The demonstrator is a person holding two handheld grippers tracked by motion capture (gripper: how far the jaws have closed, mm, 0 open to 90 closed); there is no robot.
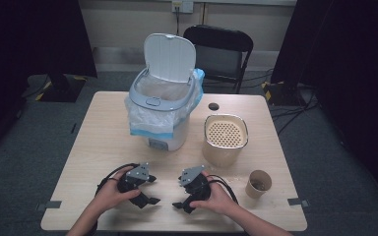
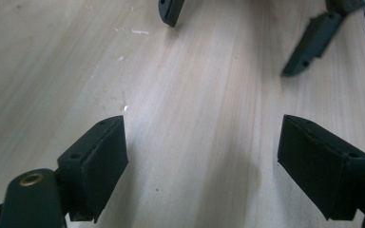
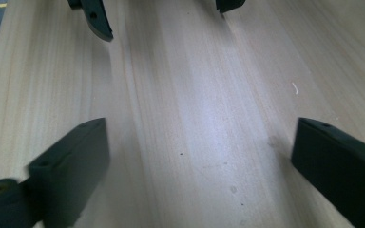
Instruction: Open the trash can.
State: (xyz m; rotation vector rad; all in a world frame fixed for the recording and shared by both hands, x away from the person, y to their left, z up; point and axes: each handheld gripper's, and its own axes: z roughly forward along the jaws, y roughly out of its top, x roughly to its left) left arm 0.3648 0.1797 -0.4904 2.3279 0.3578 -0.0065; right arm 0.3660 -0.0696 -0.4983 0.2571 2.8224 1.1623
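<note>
Both grippers lie near the front edge of the light wooden table (image 1: 93,142), each held by a hand and facing the other. My left gripper (image 1: 153,190) is open, with bare wood between its two black pads (image 2: 100,156). My right gripper (image 1: 178,191) is open too, and nothing sits between its pads (image 3: 332,161). In the left gripper view the right gripper's jaw tips (image 2: 309,42) show across a short gap. In the right gripper view the left gripper's jaw tips (image 3: 97,21) show at the top.
A white bin (image 1: 162,108) with its lid raised and a plastic liner stands at the table's middle back. To its right are a beige container (image 1: 225,137) with a perforated insert, a paper cup (image 1: 258,183) and a small dark disc (image 1: 213,106). A black chair (image 1: 221,51) stands behind.
</note>
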